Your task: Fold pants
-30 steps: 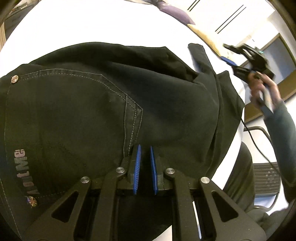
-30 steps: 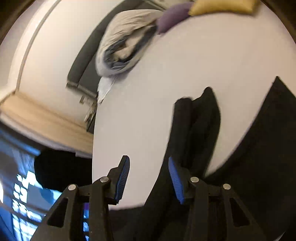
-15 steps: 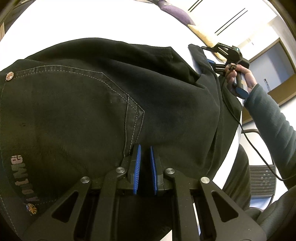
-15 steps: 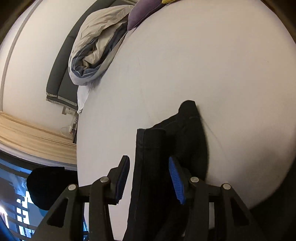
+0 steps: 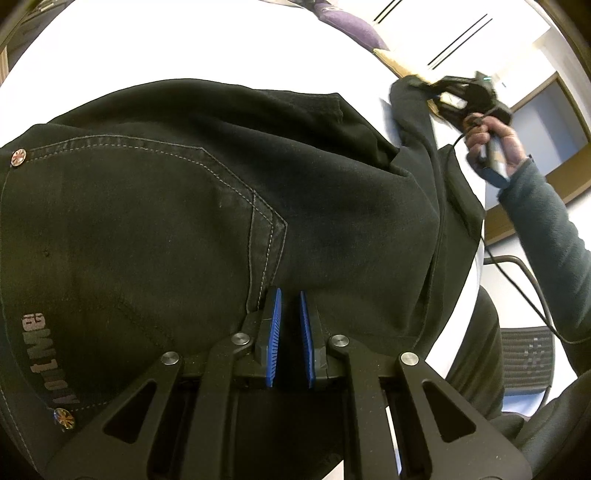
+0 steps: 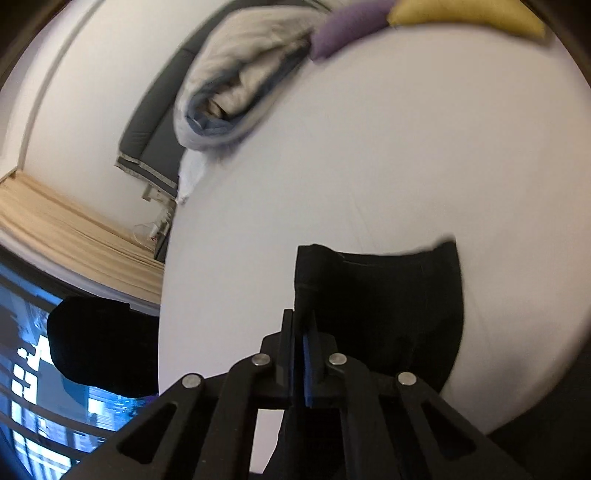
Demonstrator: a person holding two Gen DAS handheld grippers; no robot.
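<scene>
Black pants [image 5: 184,221] lie spread on a white table [image 5: 184,44], the back pocket and its studs facing up. My left gripper [image 5: 290,295] is shut on the fabric at the near edge of the pants, just right of the pocket seam. In the right wrist view, my right gripper [image 6: 301,317] has its jaws closing tight on the left corner of the leg's hem [image 6: 388,295], which it pinches. The left wrist view shows the same gripper [image 5: 432,90] at the far right, in a person's hand [image 5: 491,140], holding the leg end [image 5: 410,107].
A grey bundle of cloth [image 6: 236,96], a purple cushion [image 6: 347,26] and a yellow one [image 6: 465,18] lie at the table's far side. A mesh chair [image 5: 524,354] stands to the right. A dark chair back [image 6: 99,343] is beyond the table edge [image 6: 166,295].
My right gripper moved onto the end of the pant leg and closed on its hem, which now lies wider across the view. The left gripper stayed put, still clamped.
</scene>
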